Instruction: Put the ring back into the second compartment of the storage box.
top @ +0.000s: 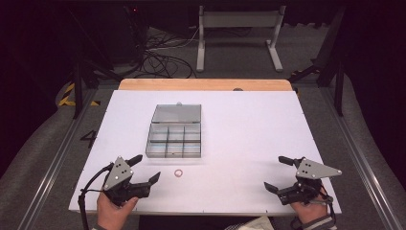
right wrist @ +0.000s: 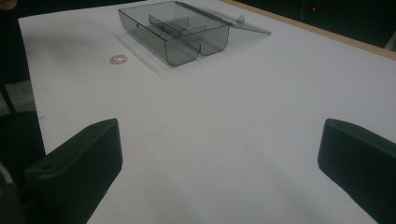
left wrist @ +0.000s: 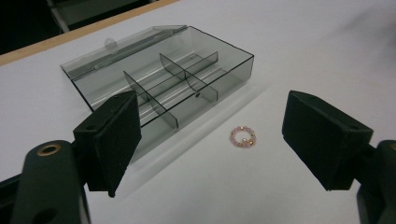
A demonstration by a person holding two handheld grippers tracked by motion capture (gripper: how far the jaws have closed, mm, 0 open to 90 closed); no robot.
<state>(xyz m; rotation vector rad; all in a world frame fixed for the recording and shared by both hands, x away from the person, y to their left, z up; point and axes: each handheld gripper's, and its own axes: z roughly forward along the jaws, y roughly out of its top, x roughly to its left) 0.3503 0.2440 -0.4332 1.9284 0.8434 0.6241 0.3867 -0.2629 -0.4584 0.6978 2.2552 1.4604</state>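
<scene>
My left gripper has jaws wide, nothing between them, lined up on the bead ring so I'd guess it's set for a pinch. Ring lies flat on the white table, just beside the near wall of the open compartment box, not touching it. Right gripper is also wide and empty, parked well apart, probably to stay clear.

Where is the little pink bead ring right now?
In the high view, the bead ring lies on the white table, just in front of the open compartment box, beside the left gripper.
</scene>
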